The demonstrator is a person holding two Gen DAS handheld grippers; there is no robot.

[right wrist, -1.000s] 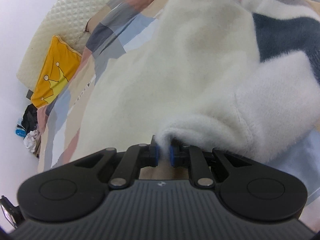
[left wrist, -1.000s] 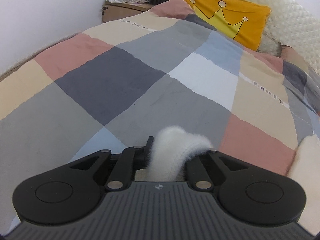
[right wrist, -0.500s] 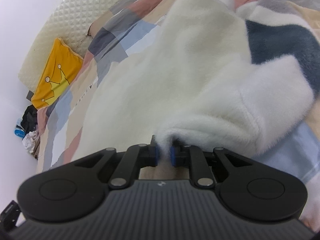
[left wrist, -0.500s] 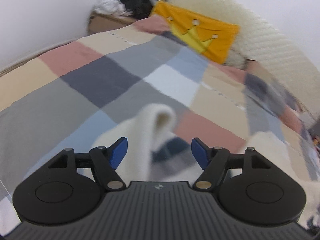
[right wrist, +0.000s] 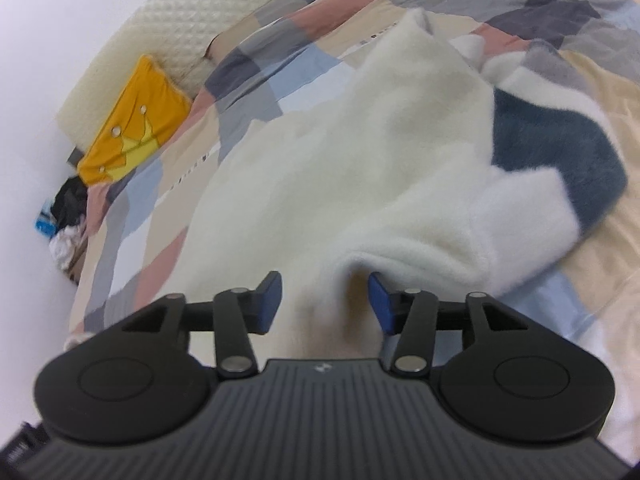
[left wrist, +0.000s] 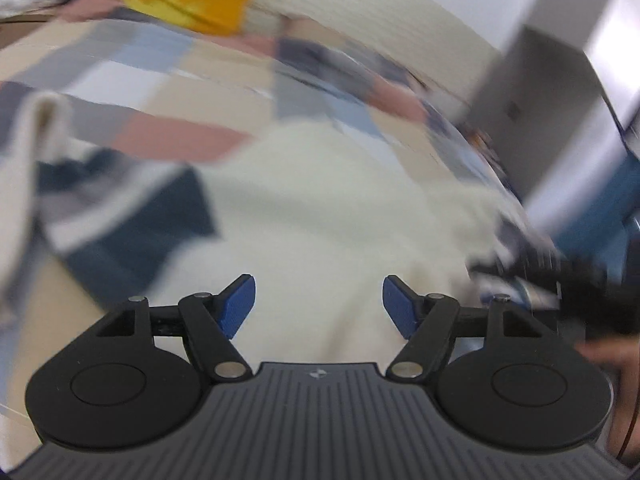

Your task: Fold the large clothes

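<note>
A large fluffy cream garment [right wrist: 340, 168] with a dark blue patch [right wrist: 560, 160] lies spread on the patchwork bed cover [right wrist: 280, 60]. My right gripper [right wrist: 325, 300] hovers at its near folded edge, jaws opening; the fabric lies between them but the blue pads no longer press it. In the blurred left wrist view my left gripper [left wrist: 319, 304] stands open over the cream garment [left wrist: 320, 208], with nothing gripped. The garment's dark blue part [left wrist: 136, 232] lies to its left, and the other gripper [left wrist: 560, 280] shows as a dark blur at the right edge.
A yellow cushion with a crown print [right wrist: 132, 120] leans against the quilted cream headboard [right wrist: 168, 20]. A pile of dark and white clothes [right wrist: 64, 220] sits beyond the bed's far corner. A grey cabinet [left wrist: 540, 92] stands at the right in the left wrist view.
My left gripper let go of the cream fabric, opened wide and swung right over the garment. My right gripper, shut on the folded edge before, has opened and risen slightly.
</note>
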